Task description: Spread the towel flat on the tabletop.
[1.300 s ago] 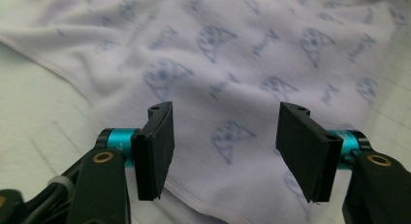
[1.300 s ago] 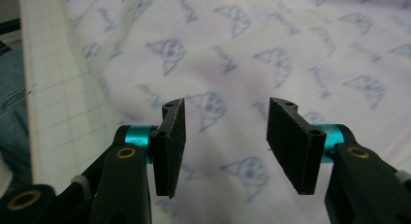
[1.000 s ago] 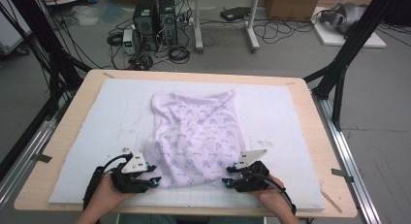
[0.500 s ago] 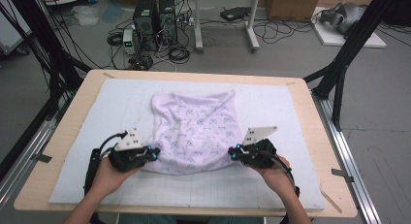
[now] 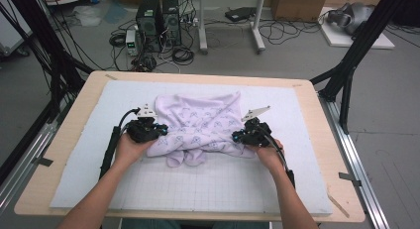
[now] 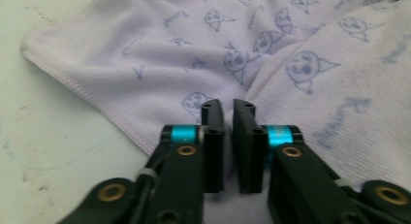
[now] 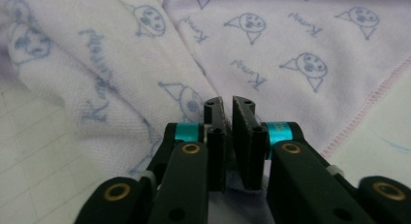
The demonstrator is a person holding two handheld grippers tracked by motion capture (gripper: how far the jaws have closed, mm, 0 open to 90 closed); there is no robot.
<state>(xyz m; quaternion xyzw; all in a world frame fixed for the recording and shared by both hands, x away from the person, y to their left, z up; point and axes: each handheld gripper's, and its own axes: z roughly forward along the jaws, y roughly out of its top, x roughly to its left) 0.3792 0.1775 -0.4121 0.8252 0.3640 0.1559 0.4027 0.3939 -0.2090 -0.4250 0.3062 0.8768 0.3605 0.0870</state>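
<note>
A pale lilac cloth printed with blue cat faces lies rumpled on the white gridded mat, its near edge folded up over itself. My left gripper is at the cloth's left side and my right gripper at its right side, each in a hand. In the left gripper view the jaws stand nearly together over the cloth, with fabric pinched low between them. The right gripper's jaws look the same over the cloth. Both pairs have just been opening slightly, with cloth still between them.
The mat covers a wooden table with metal rails along both sides. Behind the table the floor holds computer towers, tangled cables and cardboard boxes. Black frame struts rise at the table's far corners.
Both hands moved away from the near table edge toward the middle, taking the cloth's near edge along. The cloth now lies shorter and doubled over at the front.
</note>
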